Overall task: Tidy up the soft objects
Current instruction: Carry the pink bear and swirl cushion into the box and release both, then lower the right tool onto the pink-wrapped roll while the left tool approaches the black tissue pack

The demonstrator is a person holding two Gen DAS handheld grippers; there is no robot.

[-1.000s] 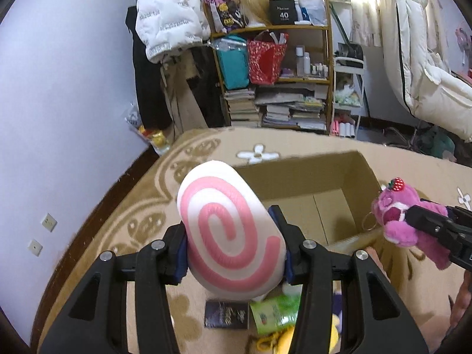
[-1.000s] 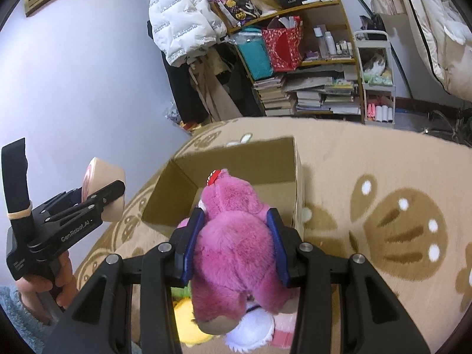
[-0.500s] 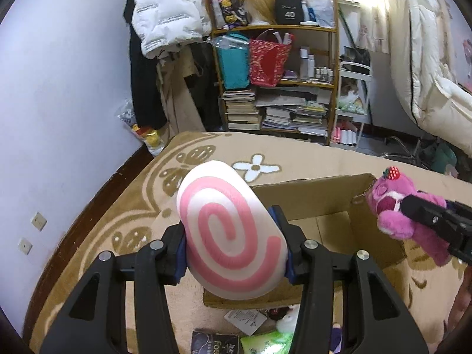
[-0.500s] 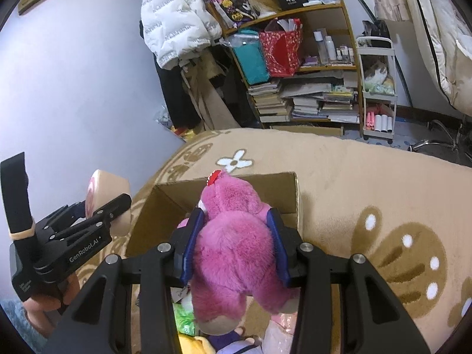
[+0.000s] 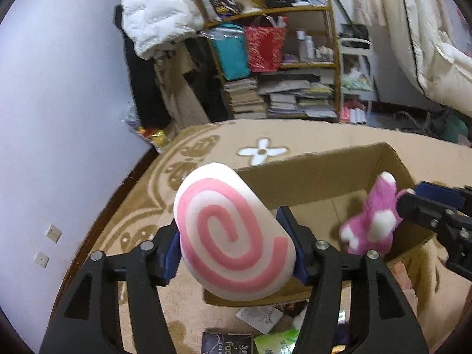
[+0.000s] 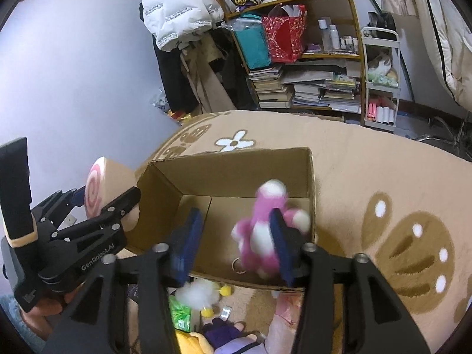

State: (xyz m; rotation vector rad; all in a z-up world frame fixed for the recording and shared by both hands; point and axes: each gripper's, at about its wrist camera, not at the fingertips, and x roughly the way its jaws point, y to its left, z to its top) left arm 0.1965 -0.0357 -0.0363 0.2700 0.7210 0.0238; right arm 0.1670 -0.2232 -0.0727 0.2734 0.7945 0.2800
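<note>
My left gripper (image 5: pixel 233 236) is shut on a white cushion with a pink spiral (image 5: pixel 233 233) and holds it above the near left corner of an open cardboard box (image 5: pixel 324 177). It also shows in the right wrist view (image 6: pixel 97 188). My right gripper (image 6: pixel 236 236) is open over the box (image 6: pixel 230 174). The pink plush bear (image 6: pixel 265 227) is blurred, loose against the right finger (image 6: pixel 280 244), dropping into the box. In the left wrist view the bear (image 5: pixel 371 221) hangs beside the right gripper's fingers (image 5: pixel 424 203).
The box stands on a tan patterned rug (image 6: pixel 383 177). Several soft toys and packets lie at the box's near side (image 6: pixel 200 295). A cluttered bookshelf (image 6: pixel 295 59) and a white jacket (image 6: pixel 177 6) stand behind. A purple wall (image 5: pixel 59 88) is to the left.
My right gripper has opened and let go of the pink bear, which now falls into the box. Both grippers have moved forward over the box; the left still holds the spiral cushion.
</note>
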